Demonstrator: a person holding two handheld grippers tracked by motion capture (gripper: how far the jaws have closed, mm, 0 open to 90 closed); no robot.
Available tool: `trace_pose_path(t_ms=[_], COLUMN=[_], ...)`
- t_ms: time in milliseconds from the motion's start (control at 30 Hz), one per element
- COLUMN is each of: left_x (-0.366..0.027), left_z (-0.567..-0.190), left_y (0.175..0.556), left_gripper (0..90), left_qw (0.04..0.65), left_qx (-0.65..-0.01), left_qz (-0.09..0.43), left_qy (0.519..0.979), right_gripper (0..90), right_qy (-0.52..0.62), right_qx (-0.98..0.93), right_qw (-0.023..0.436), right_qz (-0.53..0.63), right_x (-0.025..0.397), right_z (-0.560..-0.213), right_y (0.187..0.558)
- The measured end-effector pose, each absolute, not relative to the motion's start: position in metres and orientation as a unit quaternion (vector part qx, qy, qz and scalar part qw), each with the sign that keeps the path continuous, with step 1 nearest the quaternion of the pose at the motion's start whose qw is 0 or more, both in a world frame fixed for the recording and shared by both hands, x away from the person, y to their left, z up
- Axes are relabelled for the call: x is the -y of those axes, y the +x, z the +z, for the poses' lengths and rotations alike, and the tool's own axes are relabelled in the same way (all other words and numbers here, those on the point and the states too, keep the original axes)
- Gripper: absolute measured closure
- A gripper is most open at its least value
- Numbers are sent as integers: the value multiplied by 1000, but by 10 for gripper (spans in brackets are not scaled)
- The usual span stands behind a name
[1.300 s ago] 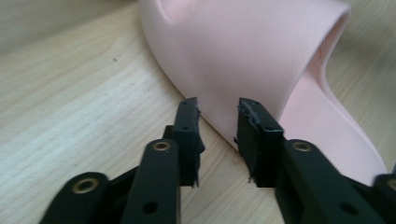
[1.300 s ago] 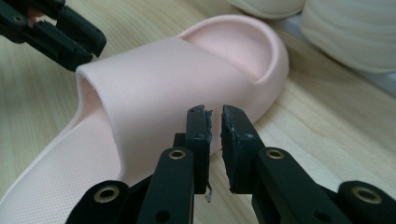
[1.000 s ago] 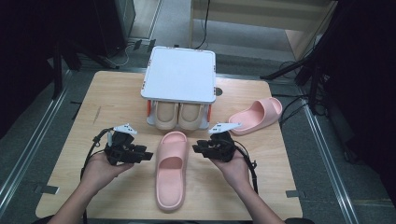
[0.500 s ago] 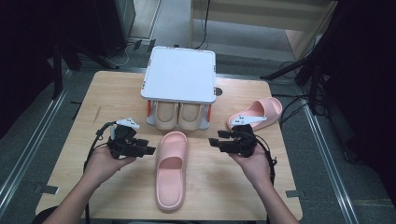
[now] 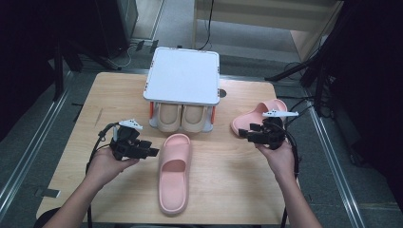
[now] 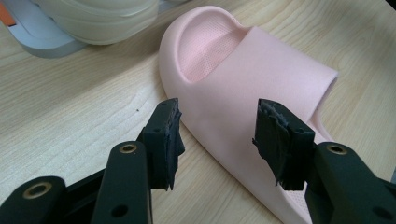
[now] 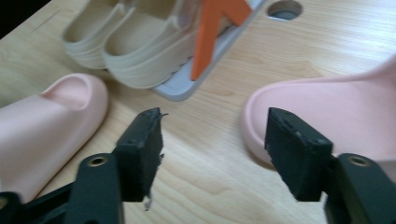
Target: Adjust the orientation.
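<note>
Wooden table [image 5: 237, 180] is taking up mid-frame, a round hole [image 5: 223, 93] sitting near its far edge. Small rack [image 5: 183, 76] with a flat white top is standing at the back centre of the table on orange posts [image 5: 152, 110]. Pair of beige slippers [image 5: 181, 118] is lying side by side under that top, toes poking out toward the near side. Light wooden furniture [image 5: 266, 14] is standing behind the table. Cables [image 5: 119, 57] are trailing over the grey floor far left. Metal rails [image 5: 28, 147] are running along both sides.

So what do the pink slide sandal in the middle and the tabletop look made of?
Pink slide sandal: looks like soft moulded foam or rubber, matte, one seamless piece with a dimpled footbed. Tabletop: pale wood or wood-look laminate, smooth, with visible grain lines; which one is unclear.
</note>
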State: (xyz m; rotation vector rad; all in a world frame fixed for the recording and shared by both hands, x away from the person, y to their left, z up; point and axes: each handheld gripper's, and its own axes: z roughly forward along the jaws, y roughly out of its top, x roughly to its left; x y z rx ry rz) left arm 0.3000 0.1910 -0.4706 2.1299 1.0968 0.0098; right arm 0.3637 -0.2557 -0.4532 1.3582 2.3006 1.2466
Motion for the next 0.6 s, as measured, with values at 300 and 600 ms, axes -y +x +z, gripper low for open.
trace_pose_path(t_ms=[300,600], left_x=[-193,-194], left_z=[-471,-472], left_y=[298,293], left_gripper=[503,503], left_qw=[363,362], left_qx=[-425,-423], left_qz=[3,3], left_qy=[829,830], right_gripper=[303,304], right_qy=[507,565], right_qx=[-748,-711], right_qw=[141,165], right_qz=[405,385], right_x=[289,314], right_z=[-461,-472], right_y=[377,398])
